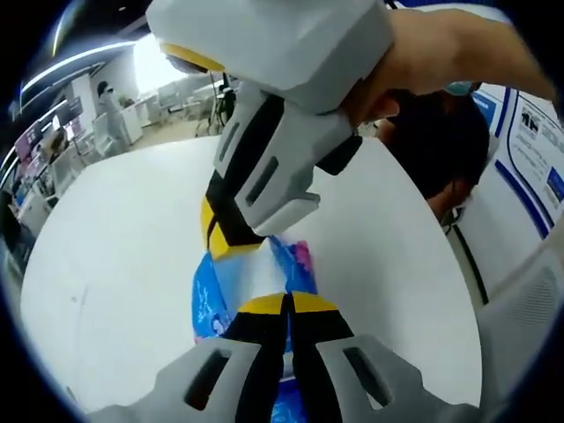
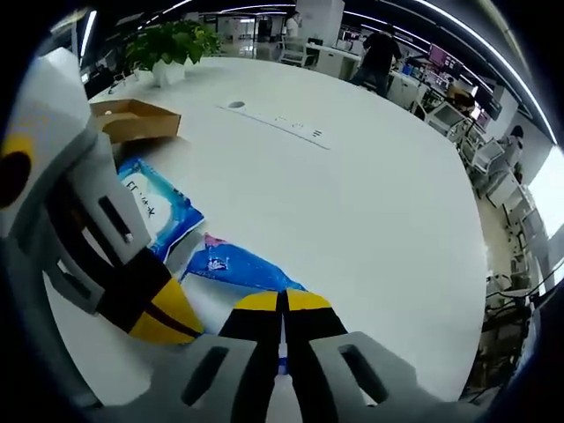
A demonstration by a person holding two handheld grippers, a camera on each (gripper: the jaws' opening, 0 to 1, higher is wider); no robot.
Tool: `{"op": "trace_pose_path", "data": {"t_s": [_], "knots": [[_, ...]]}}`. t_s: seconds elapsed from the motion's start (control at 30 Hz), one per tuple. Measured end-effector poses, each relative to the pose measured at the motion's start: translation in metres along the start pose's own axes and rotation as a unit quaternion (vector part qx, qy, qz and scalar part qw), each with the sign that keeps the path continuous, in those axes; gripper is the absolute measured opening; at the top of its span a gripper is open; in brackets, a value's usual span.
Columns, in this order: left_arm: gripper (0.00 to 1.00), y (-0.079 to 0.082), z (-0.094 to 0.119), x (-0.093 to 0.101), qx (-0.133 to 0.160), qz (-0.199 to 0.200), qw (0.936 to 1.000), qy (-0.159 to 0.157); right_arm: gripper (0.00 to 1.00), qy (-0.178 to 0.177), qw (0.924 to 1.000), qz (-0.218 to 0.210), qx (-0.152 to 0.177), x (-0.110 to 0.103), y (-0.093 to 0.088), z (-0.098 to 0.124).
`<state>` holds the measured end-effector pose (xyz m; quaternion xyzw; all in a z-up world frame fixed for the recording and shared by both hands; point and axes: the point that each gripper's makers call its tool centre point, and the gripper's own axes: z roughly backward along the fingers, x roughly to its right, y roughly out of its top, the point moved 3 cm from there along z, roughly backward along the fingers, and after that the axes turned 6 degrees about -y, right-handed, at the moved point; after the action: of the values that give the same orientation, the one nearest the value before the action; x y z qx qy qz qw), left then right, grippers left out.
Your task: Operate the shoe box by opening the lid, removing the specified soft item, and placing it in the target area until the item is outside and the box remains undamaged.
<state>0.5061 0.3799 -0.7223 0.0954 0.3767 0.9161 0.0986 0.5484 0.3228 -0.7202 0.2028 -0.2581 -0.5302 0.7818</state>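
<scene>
A soft blue and white wipes packet (image 1: 256, 278) lies on the white table (image 1: 115, 247), partly lifted between both grippers. My left gripper (image 1: 286, 304) is shut on its near end in the left gripper view. My right gripper (image 1: 231, 245) comes down from above onto the far end, held by a person's hand (image 1: 441, 53). In the right gripper view my right gripper (image 2: 284, 301) is shut on the blue packet (image 2: 238, 264). There my left gripper (image 2: 163, 319) reaches in from the left over the packet's white part. A brown cardboard shoe box (image 2: 132, 119) sits at the far left.
A potted plant (image 2: 172, 44) stands behind the box near the table's (image 2: 352, 194) far edge. A small round port (image 2: 235, 105) is set in the tabletop. Desks, chairs and people fill the office beyond. A person in dark clothes (image 1: 445, 141) is close by the table.
</scene>
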Motion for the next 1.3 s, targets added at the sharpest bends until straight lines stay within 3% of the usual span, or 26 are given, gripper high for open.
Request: {"op": "trace_pose_path", "data": {"t_s": [0.33,0.7,0.97,1.3], "knots": [[0.0,0.003,0.003,0.001,0.002,-0.013,0.9999,0.002,0.04,-0.01,0.9999,0.013,-0.001,0.001,0.001,0.006],[0.09,0.007,0.021,0.006,0.007,-0.029,0.9995,0.011,0.07,-0.014,0.9997,0.02,0.007,-0.002,0.009,0.029],[0.15,0.003,0.044,0.005,0.006,-0.004,0.9995,0.031,0.11,-0.013,0.9995,0.025,0.016,-0.011,0.021,0.048],[0.23,-0.008,0.088,0.012,0.031,0.027,0.9977,0.054,0.18,0.004,0.9981,0.052,0.033,-0.034,0.032,0.071]]}}
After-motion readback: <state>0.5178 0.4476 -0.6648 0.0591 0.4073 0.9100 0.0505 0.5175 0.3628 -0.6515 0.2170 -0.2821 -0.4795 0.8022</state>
